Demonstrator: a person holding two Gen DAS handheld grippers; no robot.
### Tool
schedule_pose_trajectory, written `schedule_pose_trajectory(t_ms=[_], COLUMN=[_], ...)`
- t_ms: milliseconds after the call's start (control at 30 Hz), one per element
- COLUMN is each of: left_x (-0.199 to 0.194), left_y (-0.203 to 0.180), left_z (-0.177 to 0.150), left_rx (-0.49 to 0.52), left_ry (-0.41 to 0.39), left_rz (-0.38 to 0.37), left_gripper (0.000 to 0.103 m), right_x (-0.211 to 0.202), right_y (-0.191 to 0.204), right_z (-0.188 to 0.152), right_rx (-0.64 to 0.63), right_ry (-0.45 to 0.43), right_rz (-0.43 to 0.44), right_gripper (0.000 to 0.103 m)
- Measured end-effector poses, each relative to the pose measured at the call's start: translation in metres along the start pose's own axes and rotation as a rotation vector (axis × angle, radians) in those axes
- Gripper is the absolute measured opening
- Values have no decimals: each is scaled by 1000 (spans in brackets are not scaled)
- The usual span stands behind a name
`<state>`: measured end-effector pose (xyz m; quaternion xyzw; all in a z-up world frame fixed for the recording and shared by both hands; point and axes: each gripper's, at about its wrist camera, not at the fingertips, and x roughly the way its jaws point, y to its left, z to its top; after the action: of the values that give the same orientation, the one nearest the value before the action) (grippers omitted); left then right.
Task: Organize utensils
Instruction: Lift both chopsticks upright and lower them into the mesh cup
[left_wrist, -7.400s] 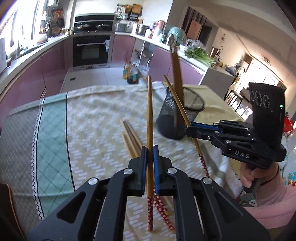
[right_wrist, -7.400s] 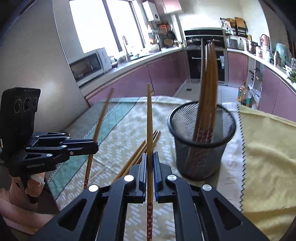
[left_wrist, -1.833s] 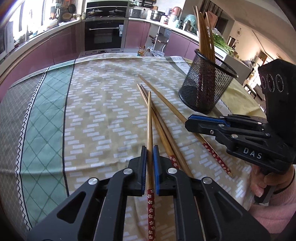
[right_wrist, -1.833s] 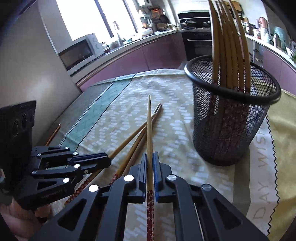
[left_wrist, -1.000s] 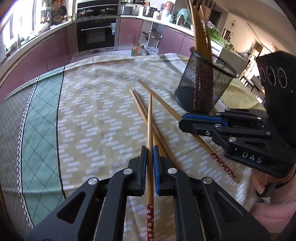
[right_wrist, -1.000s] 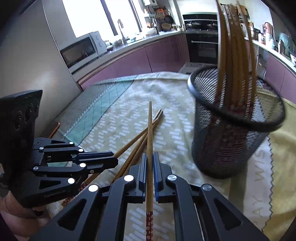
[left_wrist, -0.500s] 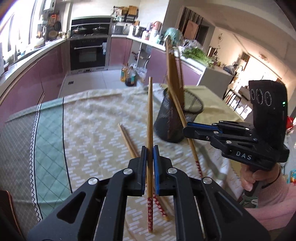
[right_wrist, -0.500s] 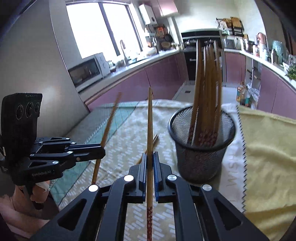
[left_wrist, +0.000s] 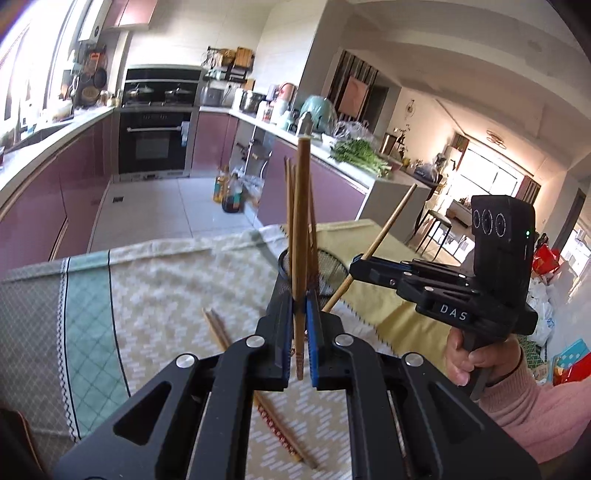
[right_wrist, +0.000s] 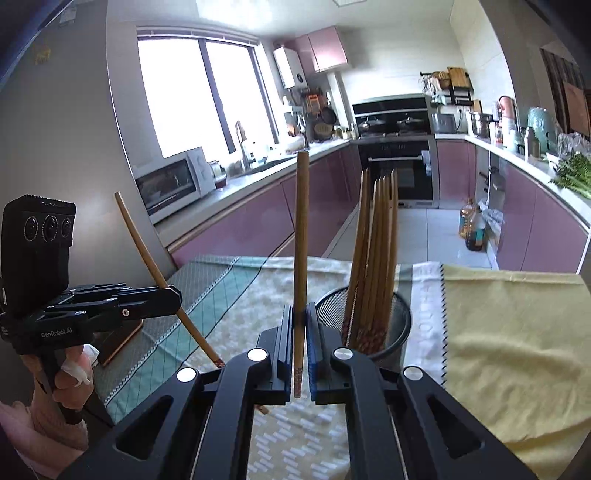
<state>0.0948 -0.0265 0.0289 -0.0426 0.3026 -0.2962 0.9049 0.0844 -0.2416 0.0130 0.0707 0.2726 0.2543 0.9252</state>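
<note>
Item: we are carrying one chopstick (left_wrist: 301, 236) clamped in the left gripper (left_wrist: 300, 347), another (right_wrist: 301, 236) in the right gripper (right_wrist: 297, 350), both above the mesh cup (right_wrist: 400, 314); next, lowering tips inside its rim.

"DAS" on right gripper (left_wrist: 354, 271); "GenRobot.AI" on left gripper (right_wrist: 177, 295)

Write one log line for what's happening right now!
left gripper: shut on chopstick | right gripper: shut on chopstick | mesh cup: holds chopsticks
</note>
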Motion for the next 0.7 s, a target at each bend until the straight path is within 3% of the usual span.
schedule_pose_trajectory(t_ms=[700], left_x=[2], left_y=[-49], left_z=[71], left_rx=[113], left_ry=[-120], left_rz=[-9], left_gripper=[8], right_x=[-38], right_y=[-7], right_z=[50], right_rx=[-69], right_ry=[-159], right_rz=[-59], right_gripper=[6])
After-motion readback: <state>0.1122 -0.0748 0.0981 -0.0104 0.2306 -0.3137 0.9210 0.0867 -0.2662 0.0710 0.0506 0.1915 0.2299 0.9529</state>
